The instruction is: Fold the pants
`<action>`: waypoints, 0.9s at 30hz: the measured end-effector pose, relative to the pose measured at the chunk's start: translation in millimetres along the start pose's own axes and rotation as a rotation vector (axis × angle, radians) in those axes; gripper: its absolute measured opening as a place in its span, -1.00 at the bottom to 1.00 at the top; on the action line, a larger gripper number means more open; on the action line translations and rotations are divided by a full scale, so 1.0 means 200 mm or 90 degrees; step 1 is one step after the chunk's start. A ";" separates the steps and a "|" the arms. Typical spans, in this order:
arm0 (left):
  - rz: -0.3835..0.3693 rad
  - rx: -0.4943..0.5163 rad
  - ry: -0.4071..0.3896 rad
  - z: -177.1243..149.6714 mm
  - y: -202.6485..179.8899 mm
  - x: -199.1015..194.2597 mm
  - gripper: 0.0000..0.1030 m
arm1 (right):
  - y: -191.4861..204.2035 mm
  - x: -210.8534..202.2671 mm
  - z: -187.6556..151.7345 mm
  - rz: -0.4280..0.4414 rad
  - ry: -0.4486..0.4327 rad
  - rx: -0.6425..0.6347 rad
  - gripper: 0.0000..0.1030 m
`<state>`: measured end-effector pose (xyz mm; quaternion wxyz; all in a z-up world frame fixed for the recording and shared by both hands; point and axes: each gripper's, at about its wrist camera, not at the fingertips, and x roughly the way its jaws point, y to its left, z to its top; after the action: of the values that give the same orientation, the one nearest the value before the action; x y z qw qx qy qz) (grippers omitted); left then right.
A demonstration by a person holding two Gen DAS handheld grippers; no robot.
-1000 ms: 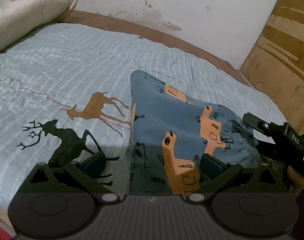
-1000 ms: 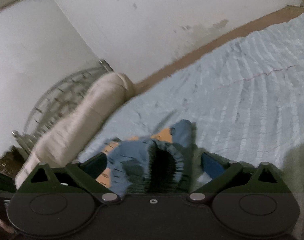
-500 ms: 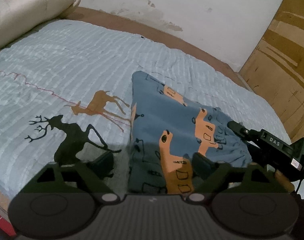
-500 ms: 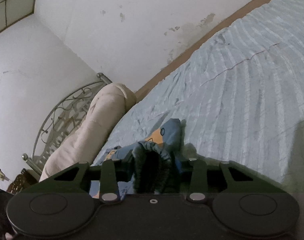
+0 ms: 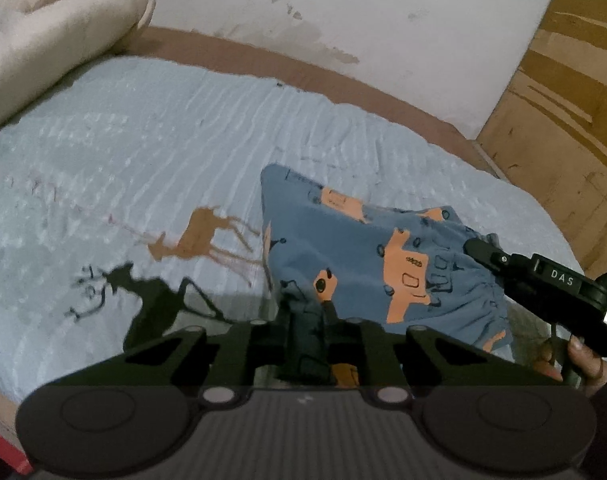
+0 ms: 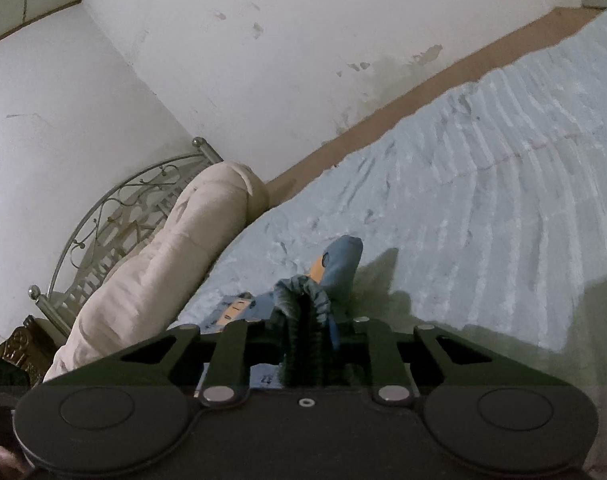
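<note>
**Op A:** From my seat I see the bed (image 5: pixel 151 152) with its pale blue ribbed cover, deer figures printed on it, and a rolled cream quilt (image 5: pixel 51 36) at its far left end. The pants (image 5: pixel 367 248), blue with orange patches, lie in a heap on the cover at centre right.

**Op B:** And my two grippers?

**Op A:** The left gripper (image 5: pixel 305 340) has just been closing; its jaws now stand narrow and pinch the near left edge of the pants, the cloth bunched up between them. The right gripper (image 6: pixel 305 332) has just been closing too, and its jaws clamp a gathered, ribbed edge of the pants (image 6: pixel 335 264); the rest of the cloth trails ahead of them onto the cover.

**Op B:** Seen from the left?

**Op A:** The right gripper (image 5: pixel 479 250) bites the heap's right side, and a hand (image 5: pixel 583 360) grips its handle.
</note>
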<state>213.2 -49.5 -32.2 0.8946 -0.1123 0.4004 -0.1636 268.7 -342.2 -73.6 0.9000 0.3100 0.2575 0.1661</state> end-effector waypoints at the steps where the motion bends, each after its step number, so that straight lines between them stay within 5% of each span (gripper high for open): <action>1: -0.001 0.007 -0.005 0.02 0.00 -0.01 -0.73 | 0.02 0.00 0.01 -0.001 -0.002 -0.002 -0.63; 14: 0.091 0.065 -0.130 0.34 0.15 -0.04 -0.72 | 0.32 0.18 0.14 0.042 -0.057 -0.040 -0.67; 22: 0.141 0.037 -0.066 0.36 0.25 0.17 -0.71 | 0.33 0.51 0.13 -0.025 -0.003 -0.002 -0.67; 27: 0.133 0.024 -0.047 0.33 0.30 0.18 -0.57 | 0.27 0.54 0.07 -0.065 0.013 0.028 -0.57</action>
<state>298.6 -3.0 -34.0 0.9228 -0.0588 0.3738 -0.0724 357.2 -258.9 -67.6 0.8977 0.3144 0.2857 0.1171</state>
